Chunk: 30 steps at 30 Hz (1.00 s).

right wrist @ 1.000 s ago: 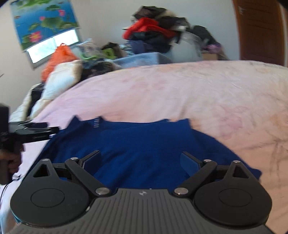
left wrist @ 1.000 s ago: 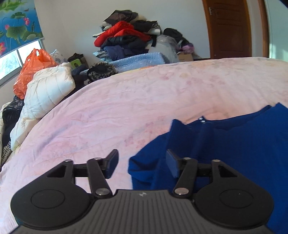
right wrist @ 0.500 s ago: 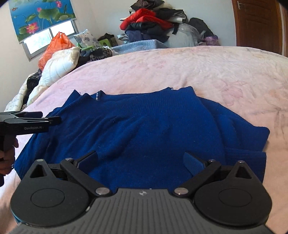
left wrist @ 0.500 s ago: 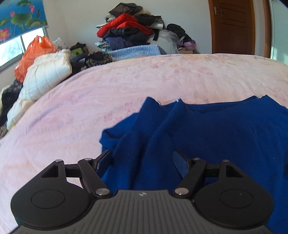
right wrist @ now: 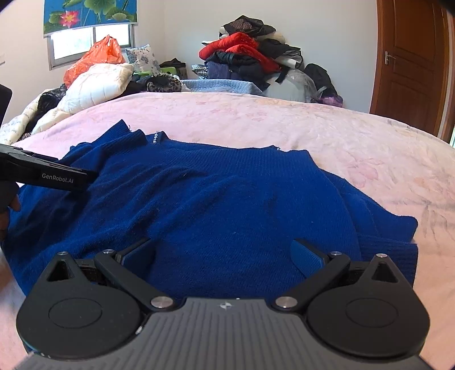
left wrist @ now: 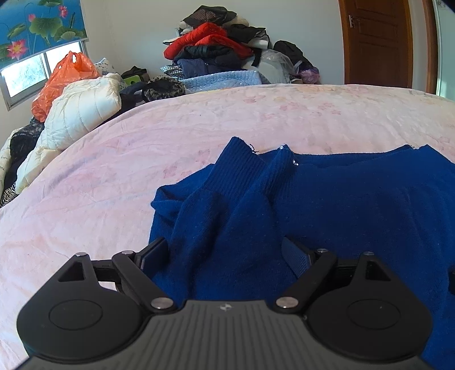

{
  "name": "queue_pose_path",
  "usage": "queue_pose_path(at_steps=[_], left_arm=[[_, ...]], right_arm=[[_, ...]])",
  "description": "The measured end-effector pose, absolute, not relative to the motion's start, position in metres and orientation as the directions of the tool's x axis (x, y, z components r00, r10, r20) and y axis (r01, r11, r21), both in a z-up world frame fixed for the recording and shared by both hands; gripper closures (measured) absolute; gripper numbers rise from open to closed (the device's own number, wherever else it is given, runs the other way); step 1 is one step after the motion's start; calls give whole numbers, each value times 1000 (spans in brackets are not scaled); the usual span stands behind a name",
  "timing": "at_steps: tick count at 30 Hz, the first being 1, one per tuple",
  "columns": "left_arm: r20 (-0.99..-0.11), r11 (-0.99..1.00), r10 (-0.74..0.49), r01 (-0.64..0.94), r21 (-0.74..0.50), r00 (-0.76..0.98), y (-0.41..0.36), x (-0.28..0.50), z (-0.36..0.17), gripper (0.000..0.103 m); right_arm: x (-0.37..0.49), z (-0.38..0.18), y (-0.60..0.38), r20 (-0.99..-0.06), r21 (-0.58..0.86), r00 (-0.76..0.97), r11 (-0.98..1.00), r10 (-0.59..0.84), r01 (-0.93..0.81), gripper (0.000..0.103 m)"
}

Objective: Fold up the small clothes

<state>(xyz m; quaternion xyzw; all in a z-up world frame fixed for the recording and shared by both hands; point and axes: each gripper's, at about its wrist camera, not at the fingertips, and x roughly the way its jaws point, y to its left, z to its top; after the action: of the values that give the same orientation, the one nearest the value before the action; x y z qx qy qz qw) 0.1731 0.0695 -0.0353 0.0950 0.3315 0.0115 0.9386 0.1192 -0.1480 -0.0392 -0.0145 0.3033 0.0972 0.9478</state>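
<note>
One dark blue knitted sweater [left wrist: 327, 205] is seen spread on one pink flowered bedspread [left wrist: 199, 125]. Two black two-finger grippers are counted, the left gripper [left wrist: 227, 252] and the right gripper [right wrist: 224, 250]. One orange plastic bag [left wrist: 61, 82], one cream quilted jacket [left wrist: 82, 113], one light blue folded blanket [left wrist: 221, 81] and one heap of mixed clothes [left wrist: 219, 48] are seen behind. One brown wooden door [left wrist: 375, 42], one window [right wrist: 88, 42] and one blue lotus-print blind [right wrist: 88, 12] are counted.

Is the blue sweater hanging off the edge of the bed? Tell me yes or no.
No: the blue sweater lies spread flat on the pink bedspread, with bedspread showing beyond its far and right edges.
</note>
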Motion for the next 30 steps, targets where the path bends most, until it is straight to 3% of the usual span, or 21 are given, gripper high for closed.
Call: queue_pose_path(at_steps=[10, 20, 25, 28, 30], left_arm=[[-566, 988, 90, 0, 158, 820, 76, 165, -46, 4], [-580, 998, 1, 35, 52, 814, 96, 156, -41, 4], [-544, 998, -7, 36, 43, 839, 126, 150, -16, 4], [-591, 995, -94, 91, -36, 801, 151, 176, -2, 4], [-623, 972, -235, 167, -167, 746, 171, 201, -2, 4]], right_arm=[[118, -39, -149, -572, 38, 800, 980, 181, -195, 1], [117, -35, -147, -587, 17, 792, 981, 167, -194, 1], [104, -15, -136, -561, -27, 816, 982, 140, -187, 1], [97, 6, -116, -520, -94, 839, 966, 158, -240, 0], [91, 18, -94, -510, -147, 838, 941, 191, -304, 0]])
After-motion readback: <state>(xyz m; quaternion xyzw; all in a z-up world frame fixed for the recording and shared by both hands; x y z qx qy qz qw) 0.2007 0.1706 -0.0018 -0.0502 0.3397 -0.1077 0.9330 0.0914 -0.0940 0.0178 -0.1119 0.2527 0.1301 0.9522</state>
